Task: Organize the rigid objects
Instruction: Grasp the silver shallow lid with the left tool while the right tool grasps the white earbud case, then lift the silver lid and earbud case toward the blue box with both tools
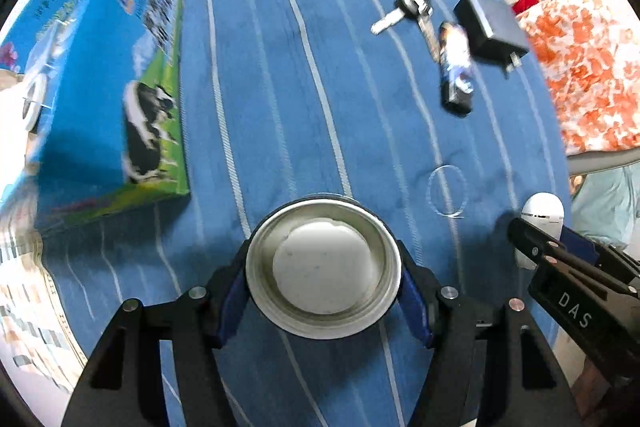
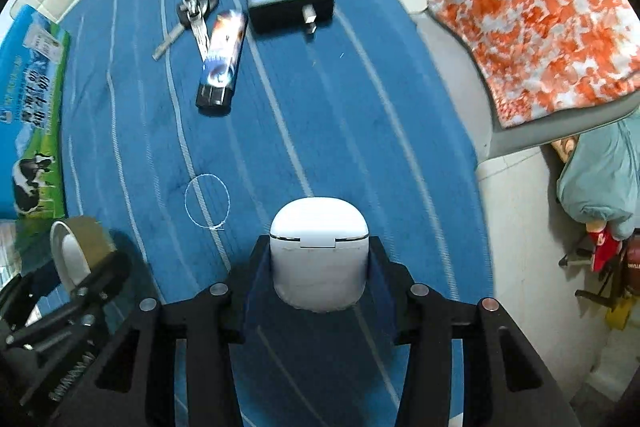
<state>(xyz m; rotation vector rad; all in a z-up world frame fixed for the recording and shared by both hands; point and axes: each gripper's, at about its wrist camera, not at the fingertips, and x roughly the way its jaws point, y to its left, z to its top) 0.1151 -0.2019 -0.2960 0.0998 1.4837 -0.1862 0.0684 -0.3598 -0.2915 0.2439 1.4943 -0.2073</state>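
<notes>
Left wrist: tape roll [image 1: 323,267], right wrist: earbud case [image 2: 319,251]

Left gripper [image 1: 324,291]: pointing down, blue-padded jaws closed on a tape roll [image 1: 324,267]. Right gripper [image 2: 318,267]: to its right, pointing down, jaws clamping a white earbud case [image 2: 319,251].

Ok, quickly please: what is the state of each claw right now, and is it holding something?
Left claw: closed on the roll of tape.
Right claw: closed on the white earbud case.
</notes>
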